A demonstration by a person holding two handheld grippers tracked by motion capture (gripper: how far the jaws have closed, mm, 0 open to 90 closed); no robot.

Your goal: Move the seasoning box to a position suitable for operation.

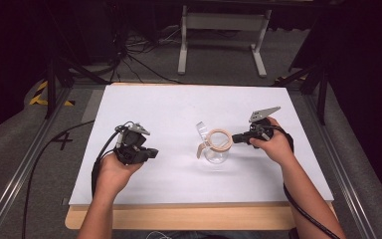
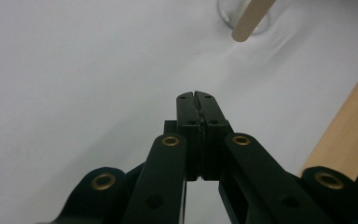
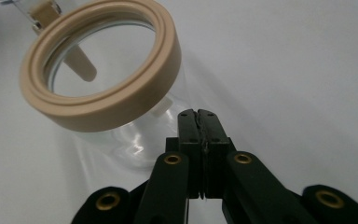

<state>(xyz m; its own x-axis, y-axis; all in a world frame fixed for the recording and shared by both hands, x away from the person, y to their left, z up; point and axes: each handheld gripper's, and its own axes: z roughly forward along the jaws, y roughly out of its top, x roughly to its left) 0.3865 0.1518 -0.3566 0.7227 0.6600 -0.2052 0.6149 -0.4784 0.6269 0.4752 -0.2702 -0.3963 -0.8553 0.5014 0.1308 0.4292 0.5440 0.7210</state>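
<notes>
On the left side of the white table (image 1: 179,104), the person's left hand (image 1: 113,172) holds the left gripper (image 1: 151,153) a little above the surface, with the forearm coming up from the near edge. Its jaws point to the right, toward the middle of the table. In the left gripper view the two black jaws are pressed fully together and nothing is between them. Ahead of the tips, well apart, the bottom of the glass jar (image 2: 242,16) is seen with a beige flap (image 2: 251,18) hanging in front of it.

In the middle of the table stands the clear glass jar (image 1: 215,153) with a beige ring (image 1: 219,139) around its mouth. Its clear lid (image 1: 200,130) is tilted open on the far left side.

To the right, the right hand (image 1: 276,145) grips the right gripper (image 1: 236,139), with the forearm reaching diagonally from the near right corner. The jaws point left. In the right gripper view they are completely closed, holding nothing, and their tips are just beside the jar wall, below the beige ring (image 3: 102,65). Whether they touch the glass I cannot tell.
</notes>
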